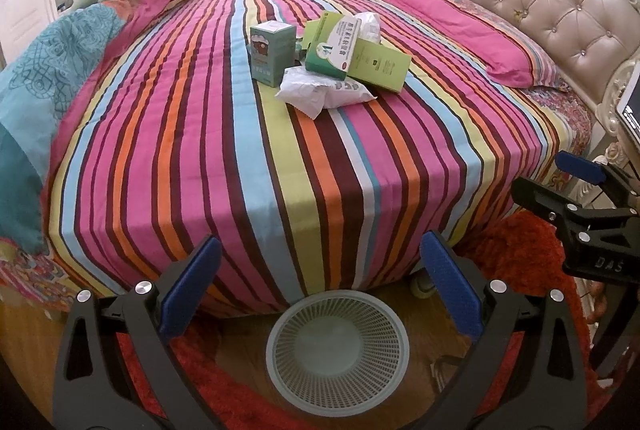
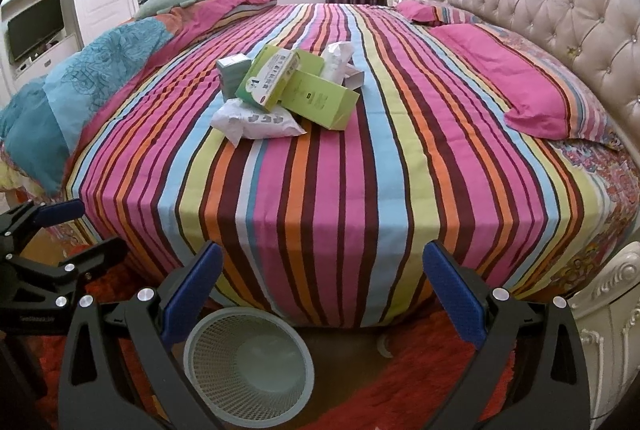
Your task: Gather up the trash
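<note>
Left wrist view: a pile of trash is seen in the upper middle of the frame, lying on the striped bedspread (image 1: 248, 133). A teal box (image 1: 271, 53) stands upright at the pile's left, its printing too small to be read; a green-and-white box (image 1: 334, 47) bearing a large "V"-like mark and unreadable characters leans on a lime-green carton (image 1: 382, 67), a crumpled white tissue (image 1: 370, 25) is seen behind them, and a white plastic packet (image 1: 322, 91) with blurred grey characters lies in front. A pale mesh wastebasket (image 1: 338, 354) stands on the floor at the lower middle, mouth up, just below the bed's edge. The left gripper (image 1: 320, 290) is held level over the basket, its blue-padded jaws spread wide with nothing between them. The right gripper (image 1: 580, 185) is seen at the right edge, the letters "DAS" being legible on its black body; its jaws appear parted and empty. Right wrist view: the same pile is seen in the upper middle, the green-and-white box (image 2: 268, 79) atop the white plastic packet (image 2: 260, 121), the lime-green carton (image 2: 320, 99) to its right, the teal box (image 2: 232, 73) at the left, the tissue (image 2: 336, 59) behind. The wastebasket (image 2: 248, 362) is seen tilted at the lower left. The right gripper (image 2: 322, 294) is held wide open and empty, aimed at the bed; the left gripper (image 2: 44, 238) is seen at the left edge.
</note>
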{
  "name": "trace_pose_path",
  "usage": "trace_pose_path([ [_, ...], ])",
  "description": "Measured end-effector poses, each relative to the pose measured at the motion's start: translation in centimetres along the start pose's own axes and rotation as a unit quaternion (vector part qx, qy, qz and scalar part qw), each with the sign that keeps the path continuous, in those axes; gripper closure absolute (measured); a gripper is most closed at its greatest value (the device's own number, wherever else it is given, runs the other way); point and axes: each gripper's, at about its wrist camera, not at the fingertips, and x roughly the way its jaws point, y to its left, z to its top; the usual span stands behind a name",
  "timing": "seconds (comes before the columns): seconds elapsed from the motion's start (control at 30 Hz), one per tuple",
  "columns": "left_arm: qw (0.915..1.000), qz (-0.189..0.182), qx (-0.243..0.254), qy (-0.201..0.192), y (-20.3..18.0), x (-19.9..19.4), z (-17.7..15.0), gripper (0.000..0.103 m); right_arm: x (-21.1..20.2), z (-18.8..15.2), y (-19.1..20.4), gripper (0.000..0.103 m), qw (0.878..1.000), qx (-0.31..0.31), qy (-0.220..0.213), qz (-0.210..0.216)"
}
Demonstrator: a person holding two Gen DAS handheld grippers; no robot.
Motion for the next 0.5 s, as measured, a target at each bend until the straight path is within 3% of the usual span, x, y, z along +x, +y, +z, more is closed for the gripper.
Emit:
trace_pose_path([
  [0.17,0.9997,0.020,-0.010,0.009,0.44,-0.14,0.21,0.006,0.10,-0.05,0.10,0.007,1.000,-0.002,0.001,0.004],
  [0.33,0.9996,0.000,-0.025,-0.010,0.93,-0.32,0.23,0.006,0.23,-0.17,0.32,0.007,1.000,-0.005,0.003,0.007],
  [0.5,0.9997,0.007,-0.010,0.023,0.47,0.29,0.04,0.006,0.33,-0.37,0.50,0.007,1.000,-0.009,0.005,0.009],
])
